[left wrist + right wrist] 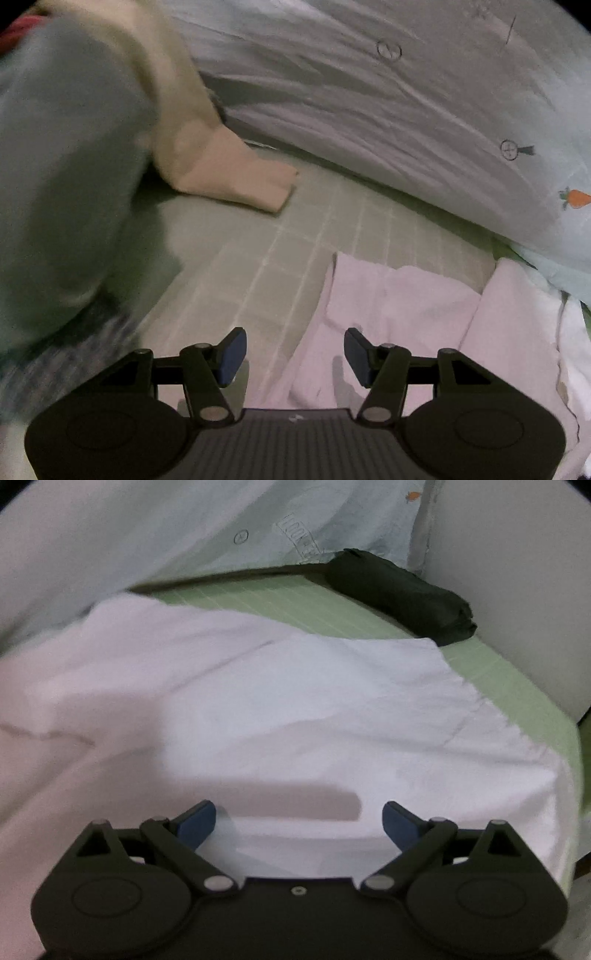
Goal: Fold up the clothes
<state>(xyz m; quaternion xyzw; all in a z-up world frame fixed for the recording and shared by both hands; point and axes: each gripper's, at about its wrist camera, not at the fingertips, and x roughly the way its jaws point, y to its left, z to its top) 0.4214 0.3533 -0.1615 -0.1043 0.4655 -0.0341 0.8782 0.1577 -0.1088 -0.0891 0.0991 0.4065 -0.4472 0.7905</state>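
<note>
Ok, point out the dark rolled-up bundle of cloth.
In the right wrist view, the dark rolled cloth bundle lies upper right on the green checked sheet, beyond the white garment.

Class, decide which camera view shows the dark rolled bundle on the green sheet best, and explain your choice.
The right wrist view. There the dark rolled bundle lies in full on the green sheet, beyond the white garment, with its whole length visible. The left wrist view does not show the bundle at all.

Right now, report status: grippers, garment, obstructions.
Left gripper open, empty. Right gripper open, empty. White garment spread on green sheet, unfolded. Dark bundle beyond, clear of garment.
</note>
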